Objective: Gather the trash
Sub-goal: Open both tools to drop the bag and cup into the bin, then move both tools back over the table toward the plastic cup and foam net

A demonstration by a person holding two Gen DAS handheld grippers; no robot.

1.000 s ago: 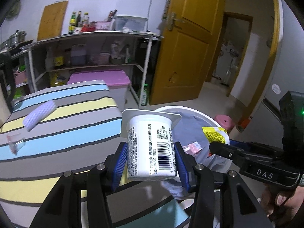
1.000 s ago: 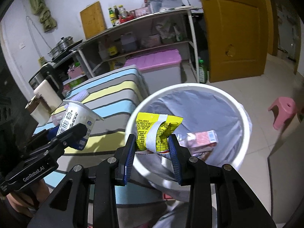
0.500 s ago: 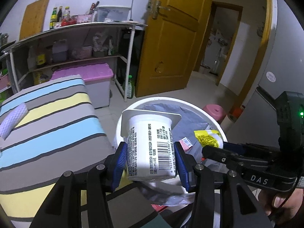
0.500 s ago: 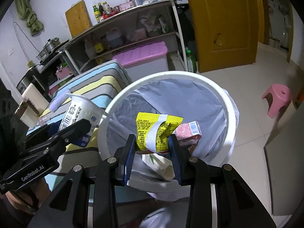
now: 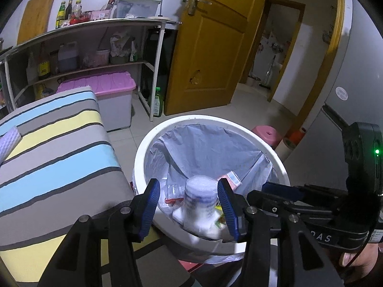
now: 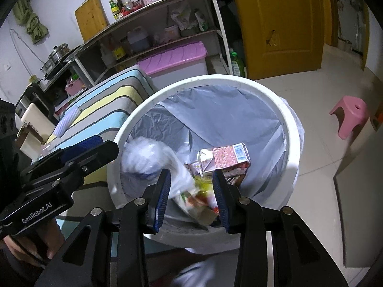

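White, motion-blurred, its label unreadable, the cup (image 5: 199,201) is seen loose between the wide-set pads of the left gripper (image 5: 189,206), inside the lined bin (image 5: 143,148). "GenRobot.AI" is read there. The right gripper (image 6: 191,197), marked "DAS", is opening; a blurred yellow packet (image 6: 203,189) lies below, unpressed.

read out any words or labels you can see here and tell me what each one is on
"GenRobot.AI": on the left gripper, seen from the right wrist.
"DAS", its start cut off: on the right gripper, seen from the left wrist.
Pink carton in the bin: barcode and print too small to read.
Shelf bottles: labels unreadable.
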